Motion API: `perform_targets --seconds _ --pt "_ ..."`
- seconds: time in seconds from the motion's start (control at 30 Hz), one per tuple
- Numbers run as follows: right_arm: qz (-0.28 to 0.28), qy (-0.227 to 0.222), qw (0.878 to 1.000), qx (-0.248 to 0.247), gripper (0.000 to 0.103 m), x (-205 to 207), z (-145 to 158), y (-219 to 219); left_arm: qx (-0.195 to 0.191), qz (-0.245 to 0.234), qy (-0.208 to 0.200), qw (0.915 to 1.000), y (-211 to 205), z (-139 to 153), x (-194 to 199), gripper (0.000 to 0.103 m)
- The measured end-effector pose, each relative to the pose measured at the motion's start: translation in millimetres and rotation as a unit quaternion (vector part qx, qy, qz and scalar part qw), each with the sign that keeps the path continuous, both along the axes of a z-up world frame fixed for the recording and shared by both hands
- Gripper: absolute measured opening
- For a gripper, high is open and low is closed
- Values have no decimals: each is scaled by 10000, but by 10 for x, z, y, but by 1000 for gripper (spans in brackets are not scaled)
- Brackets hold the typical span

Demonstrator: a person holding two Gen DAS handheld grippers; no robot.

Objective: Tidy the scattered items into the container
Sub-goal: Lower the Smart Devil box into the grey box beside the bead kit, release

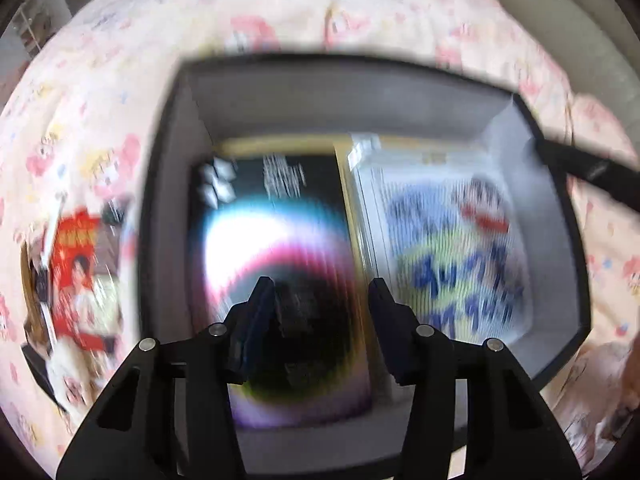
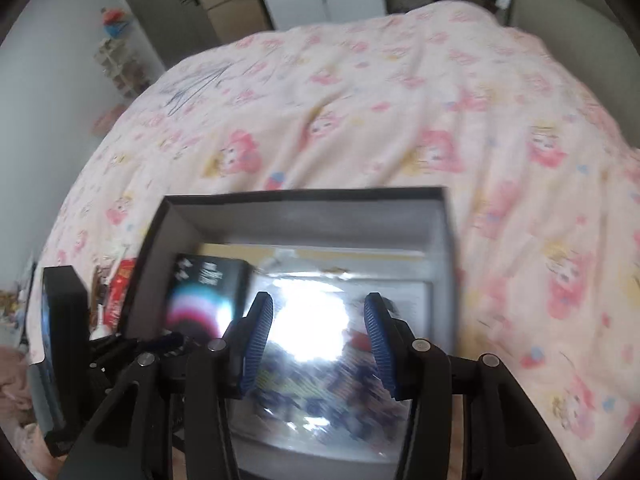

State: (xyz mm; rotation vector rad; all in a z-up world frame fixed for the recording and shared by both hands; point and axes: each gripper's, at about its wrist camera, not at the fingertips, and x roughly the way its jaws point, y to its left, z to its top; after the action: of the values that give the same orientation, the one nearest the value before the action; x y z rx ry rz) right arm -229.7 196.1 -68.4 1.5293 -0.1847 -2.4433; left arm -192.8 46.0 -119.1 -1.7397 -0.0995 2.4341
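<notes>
Grey-lined box (image 1: 280, 96): we see it open on a pink cartoon-print bedspread (image 2: 360, 100), its outer walls dark.
Black packet (image 1: 276, 240): we find it lying flat in the box's left half, printed with a glowing ring of white, pink and blue; it also shows in the right wrist view (image 2: 208, 292).
Glossy packet (image 1: 452, 248): we place it flat in the right half, just beside the black one, with blue lettering on pale green; glare washes out its top in the right wrist view (image 2: 320, 360).
Red packet (image 1: 80, 272): we see it outside the box, on the bedspread by the left wall.
Left gripper (image 1: 322, 292): we hold it above the box, jaws parted, nothing between them.
Right gripper (image 2: 318, 320): we keep it over the glossy packet, blue pads (image 2: 260, 344) apart, gripping nothing.
Sharpness: both views are blurred, so we cannot read any print.
</notes>
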Motion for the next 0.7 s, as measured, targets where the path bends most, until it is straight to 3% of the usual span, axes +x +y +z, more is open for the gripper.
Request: perform_targets --seconds 0.13,0.23,0.37,0.57,0.7 --pt "132 -535 9983 -175 44 -299 -318 -178 181 175 88 9996 -138 4 -386 38" --pt "216 -619 9977 -149 43 -389 -478 -213 266 143 48 9995 -213 -77 -693 37" --pt "193 -682 9975 -34 39 -482 -687 -166 15 162 -31 9999 -132 -199 -1035 37" --pt "94 -1087 9938 -216 39 -496 -784 -65 -260 460 -144 9985 -188 -213 -964 32" --pt "124 -1274 9913 -317 39 -416 -816 -43 -73 314 -174 9993 -203 -161 -950 32"
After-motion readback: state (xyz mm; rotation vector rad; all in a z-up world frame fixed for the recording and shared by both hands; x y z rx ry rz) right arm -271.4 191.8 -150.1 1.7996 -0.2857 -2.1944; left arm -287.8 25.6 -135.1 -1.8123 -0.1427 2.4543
